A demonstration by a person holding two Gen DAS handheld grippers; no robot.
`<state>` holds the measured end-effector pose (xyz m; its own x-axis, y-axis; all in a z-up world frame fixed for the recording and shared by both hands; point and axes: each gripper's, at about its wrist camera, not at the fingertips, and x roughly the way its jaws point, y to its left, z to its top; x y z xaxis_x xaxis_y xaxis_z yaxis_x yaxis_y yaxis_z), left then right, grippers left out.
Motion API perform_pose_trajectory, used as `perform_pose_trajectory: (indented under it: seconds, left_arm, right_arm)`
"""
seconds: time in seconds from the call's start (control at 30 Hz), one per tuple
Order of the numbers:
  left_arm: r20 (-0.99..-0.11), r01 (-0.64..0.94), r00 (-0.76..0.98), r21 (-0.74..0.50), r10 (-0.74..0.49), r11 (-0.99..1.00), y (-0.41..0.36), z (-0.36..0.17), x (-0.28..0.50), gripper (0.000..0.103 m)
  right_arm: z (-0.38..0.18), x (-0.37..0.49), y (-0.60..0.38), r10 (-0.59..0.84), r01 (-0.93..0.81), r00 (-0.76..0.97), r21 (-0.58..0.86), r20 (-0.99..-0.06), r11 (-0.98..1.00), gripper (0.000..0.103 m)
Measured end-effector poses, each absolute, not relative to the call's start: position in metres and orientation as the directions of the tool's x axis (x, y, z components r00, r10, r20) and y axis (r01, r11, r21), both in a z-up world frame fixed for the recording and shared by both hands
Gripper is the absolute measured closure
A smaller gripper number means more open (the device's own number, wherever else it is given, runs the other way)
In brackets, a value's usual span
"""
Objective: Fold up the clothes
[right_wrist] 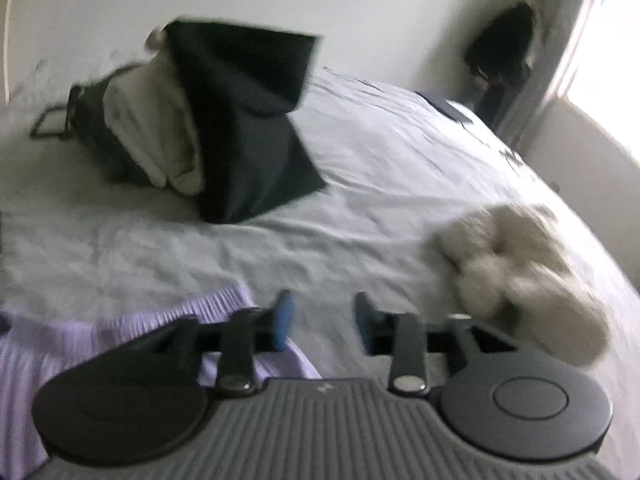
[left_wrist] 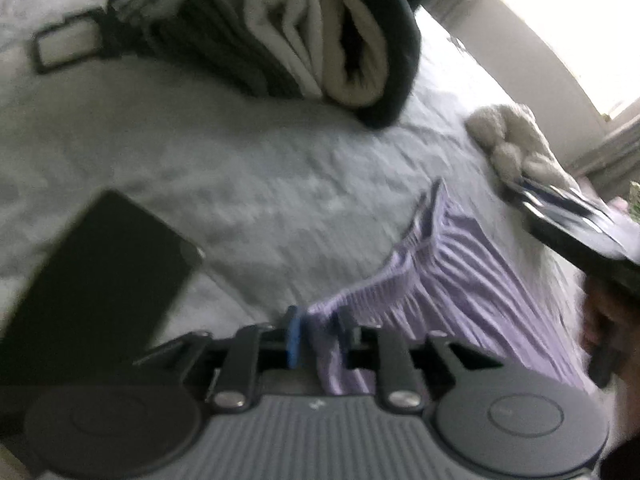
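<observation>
Nowhere can any writing be read. A lilac garment [left_wrist: 420,300] on the bed [left_wrist: 260,184] is pinched at its gathered waistband by the left tongs [left_wrist: 316,336]; the right tongs [right_wrist: 322,320] are held wide, empty, beside it.

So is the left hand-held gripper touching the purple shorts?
Touching. The left wrist view shows the left hand-held gripper shut on the waistband of the purple shorts.

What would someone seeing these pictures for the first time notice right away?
Probably the lilac garment in the foreground on the pale bed sheet, its gathered edge pinched in the left gripper. Next, the pile of folded clothes farther back on the bed. The right gripper is open beside the garment, with a fluffy cream item to its right.
</observation>
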<state>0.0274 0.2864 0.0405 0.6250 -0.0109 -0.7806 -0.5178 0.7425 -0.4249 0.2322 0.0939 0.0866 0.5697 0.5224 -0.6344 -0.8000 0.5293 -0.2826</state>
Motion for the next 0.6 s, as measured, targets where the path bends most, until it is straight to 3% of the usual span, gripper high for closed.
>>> perform_pose_trajectory:
  seconds: [0.17, 0.33, 0.37, 0.47, 0.5, 0.6]
  left_arm:
    - [-0.734, -0.515, 0.677, -0.413, 0.060, 0.751, 0.286, 0.057, 0.024, 0.079]
    - [-0.719, -0.414, 0.694, -0.442, -0.038, 0.796, 0.265, 0.058, 0.034, 0.079]
    - [-0.714, -0.371, 0.696, -0.453, -0.081, 0.811, 0.257, 0.058, 0.037, 0.076]
    - [-0.718, -0.244, 0.674, -0.437, -0.172, 0.866, 0.228, 0.056, 0.046, 0.070]
    - [-0.728, -0.237, 0.663, -0.424, -0.174, 0.874, 0.224, 0.054, 0.048, 0.070]
    - [-0.760, -0.242, 0.626, -0.402, -0.174, 0.883, 0.218, 0.044, 0.058, 0.069]
  right_arm:
    - [0.097, 0.245, 0.031, 0.446, -0.806, 0.518, -0.241, -0.730, 0.541, 0.062]
    - [0.063, 0.241, 0.015, 0.373, -0.832, 0.457, -0.240, -0.808, 0.500, 0.064]
    - [0.056, 0.244, 0.014, 0.365, -0.830, 0.455, -0.237, -0.812, 0.505, 0.066]
    - [0.043, 0.252, 0.013, 0.358, -0.820, 0.454, -0.225, -0.816, 0.526, 0.089]
    - [0.044, 0.253, 0.013, 0.359, -0.816, 0.466, -0.236, -0.808, 0.528, 0.102]
    - [0.045, 0.254, 0.012, 0.364, -0.803, 0.503, -0.268, -0.784, 0.532, 0.103]
